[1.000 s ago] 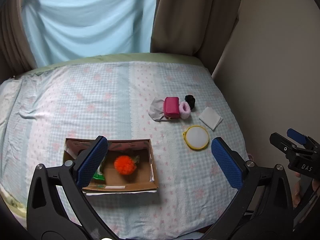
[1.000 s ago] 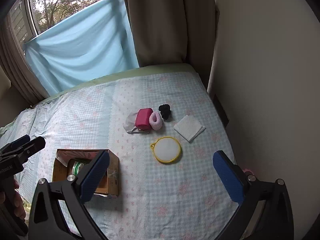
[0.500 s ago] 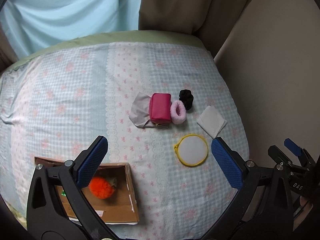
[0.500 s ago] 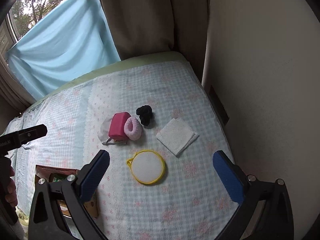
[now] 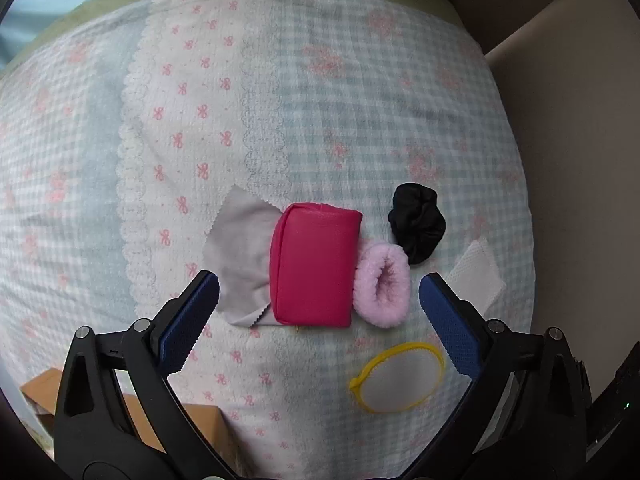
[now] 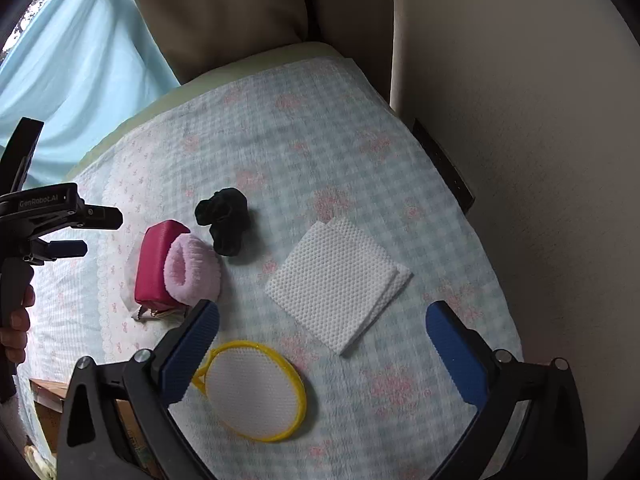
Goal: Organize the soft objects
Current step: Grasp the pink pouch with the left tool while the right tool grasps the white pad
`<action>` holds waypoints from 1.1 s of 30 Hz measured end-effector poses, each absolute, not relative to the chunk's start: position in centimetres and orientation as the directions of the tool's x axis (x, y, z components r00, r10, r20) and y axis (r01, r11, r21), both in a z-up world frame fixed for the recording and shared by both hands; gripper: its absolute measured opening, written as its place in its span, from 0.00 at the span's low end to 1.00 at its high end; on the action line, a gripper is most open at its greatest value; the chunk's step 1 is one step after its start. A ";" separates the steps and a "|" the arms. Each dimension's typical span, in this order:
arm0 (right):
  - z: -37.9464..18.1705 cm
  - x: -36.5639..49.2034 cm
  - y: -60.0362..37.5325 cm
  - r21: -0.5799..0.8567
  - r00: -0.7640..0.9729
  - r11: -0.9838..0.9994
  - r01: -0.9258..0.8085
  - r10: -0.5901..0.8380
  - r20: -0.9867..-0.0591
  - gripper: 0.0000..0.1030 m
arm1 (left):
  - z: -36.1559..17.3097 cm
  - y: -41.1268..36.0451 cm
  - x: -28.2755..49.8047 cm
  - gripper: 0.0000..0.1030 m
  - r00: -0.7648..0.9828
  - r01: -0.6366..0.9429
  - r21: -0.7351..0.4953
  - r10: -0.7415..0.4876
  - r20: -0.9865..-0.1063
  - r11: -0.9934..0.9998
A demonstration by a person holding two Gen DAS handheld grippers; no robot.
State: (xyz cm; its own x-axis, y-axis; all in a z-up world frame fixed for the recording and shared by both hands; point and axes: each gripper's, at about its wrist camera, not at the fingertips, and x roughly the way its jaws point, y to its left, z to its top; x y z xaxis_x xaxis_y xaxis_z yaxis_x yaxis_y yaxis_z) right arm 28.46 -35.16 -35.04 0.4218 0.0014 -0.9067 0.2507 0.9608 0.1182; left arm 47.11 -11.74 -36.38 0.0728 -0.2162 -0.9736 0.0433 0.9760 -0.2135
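Observation:
A magenta pouch (image 5: 314,264) lies on a grey cloth (image 5: 240,264) on the bed, with a fluffy pink scrunchie (image 5: 382,290) touching its right side and a black scrunchie (image 5: 418,226) behind that. My left gripper (image 5: 318,316) is open and empty, hovering just above the pouch and pink scrunchie. My right gripper (image 6: 322,344) is open and empty above a folded white mesh cloth (image 6: 336,282). A yellow-rimmed round mesh pad (image 6: 254,390) lies near its left finger. The pouch (image 6: 154,266), pink scrunchie (image 6: 192,272) and black scrunchie (image 6: 226,220) also show in the right wrist view.
A cardboard box (image 5: 188,424) sits at the bed's near left, mostly hidden behind the left gripper. The wall (image 6: 520,120) runs close along the bed's right edge. Curtains (image 6: 220,12) hang behind the bed. The left gripper body (image 6: 44,216) shows at the right wrist view's left.
Both grippers moved forward and down toward the objects. The left one left the box and now hovers over the pouch and pink scrunchie. The right one closed in on the white cloth.

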 end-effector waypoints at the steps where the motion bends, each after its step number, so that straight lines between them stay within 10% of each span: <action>1: -35.8 28.9 -35.3 0.119 0.415 0.959 0.256 0.002 -0.910 1.00 | -37.5 -12.2 47.7 0.91 0.055 0.044 -0.202 -0.204 -0.977 0.978; 17: -44.3 33.8 -35.4 0.081 0.324 0.943 0.323 -0.029 -0.946 1.00 | -46.8 -15.9 49.1 0.67 -0.056 0.049 -0.117 -0.115 -0.992 0.992; 33: -44.7 33.7 -35.0 -0.001 0.307 0.942 0.336 -0.111 -0.945 0.51 | -46.3 -13.2 48.8 0.45 -0.013 -0.015 -0.183 -0.183 -0.983 0.983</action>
State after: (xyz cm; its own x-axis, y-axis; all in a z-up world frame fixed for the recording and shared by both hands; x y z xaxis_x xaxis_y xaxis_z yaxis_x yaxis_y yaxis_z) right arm 33.68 -34.97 -44.72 0.3070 -0.1109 -0.9452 0.3360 0.9419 -0.0014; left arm 48.76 -13.20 -46.30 -0.0133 -0.1830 -0.9830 -0.0153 0.9830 -0.1828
